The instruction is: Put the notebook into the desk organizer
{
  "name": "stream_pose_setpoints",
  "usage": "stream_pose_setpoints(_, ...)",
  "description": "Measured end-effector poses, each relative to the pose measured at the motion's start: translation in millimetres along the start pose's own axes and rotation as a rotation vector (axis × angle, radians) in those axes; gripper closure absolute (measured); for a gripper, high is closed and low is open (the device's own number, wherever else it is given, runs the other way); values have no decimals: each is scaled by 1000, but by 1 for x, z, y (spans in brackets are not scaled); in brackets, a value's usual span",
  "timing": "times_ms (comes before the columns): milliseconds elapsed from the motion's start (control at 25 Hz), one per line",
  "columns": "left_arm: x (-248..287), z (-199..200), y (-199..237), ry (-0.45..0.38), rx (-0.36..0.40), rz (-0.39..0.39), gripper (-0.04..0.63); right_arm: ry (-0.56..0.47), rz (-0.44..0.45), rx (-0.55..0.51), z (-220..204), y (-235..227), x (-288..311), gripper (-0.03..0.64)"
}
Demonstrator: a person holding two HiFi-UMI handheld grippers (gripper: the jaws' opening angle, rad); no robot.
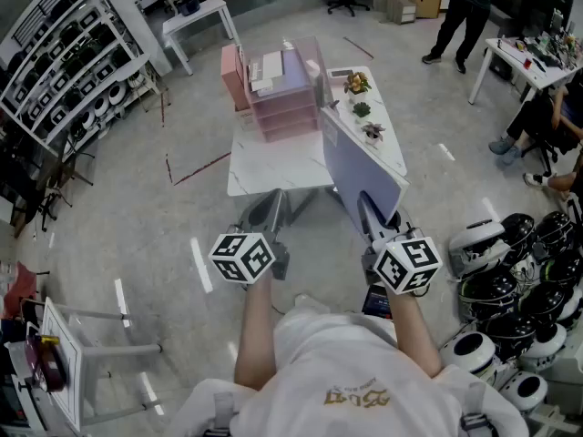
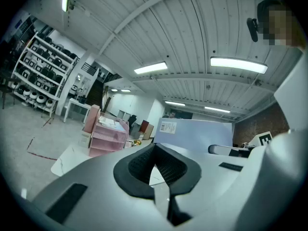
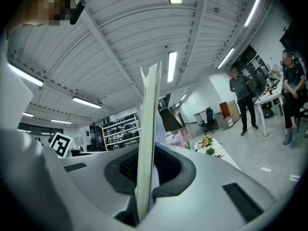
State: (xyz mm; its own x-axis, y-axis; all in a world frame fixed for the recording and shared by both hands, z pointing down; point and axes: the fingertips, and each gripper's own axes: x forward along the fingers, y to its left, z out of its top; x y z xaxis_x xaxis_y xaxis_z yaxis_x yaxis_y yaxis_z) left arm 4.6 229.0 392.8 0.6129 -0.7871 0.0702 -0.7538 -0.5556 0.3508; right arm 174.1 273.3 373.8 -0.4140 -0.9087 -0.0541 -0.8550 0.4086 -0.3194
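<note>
Pinches notebook (image 1: 360,157) in right gripper (image 3: 144,186), upright on edge, probably so as to slip it into organizer (image 1: 278,98) at far end of table (image 1: 264,171); seems above near table edge, not yet inside. Holds left gripper (image 2: 159,177) pressed together, empty, aside.

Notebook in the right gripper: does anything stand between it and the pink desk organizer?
Nothing visible does. The notebook, held on edge by the right gripper, points at the desk organizer over bare table; the potted plants stand to its right.
</note>
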Motion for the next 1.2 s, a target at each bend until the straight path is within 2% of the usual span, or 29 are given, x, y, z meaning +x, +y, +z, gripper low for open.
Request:
stream_pose_setpoints(360, 2, 2, -4, -1, -6, -3, 578, -1, 9, -2, 2, 1, -2, 574)
stream_pose_setpoints(720, 7, 4, 11, 7, -9, 24, 578, -60, 19, -15, 20, -4, 13, 575)
stream_pose_setpoints(1040, 40, 33, 51, -17, 1, 50, 578, -115, 45, 3, 47, -23, 76, 575)
stream_pose_setpoints(1200, 79, 46, 96, -35, -8, 59, 578, -134, 56, 7, 48, -40, 132, 575)
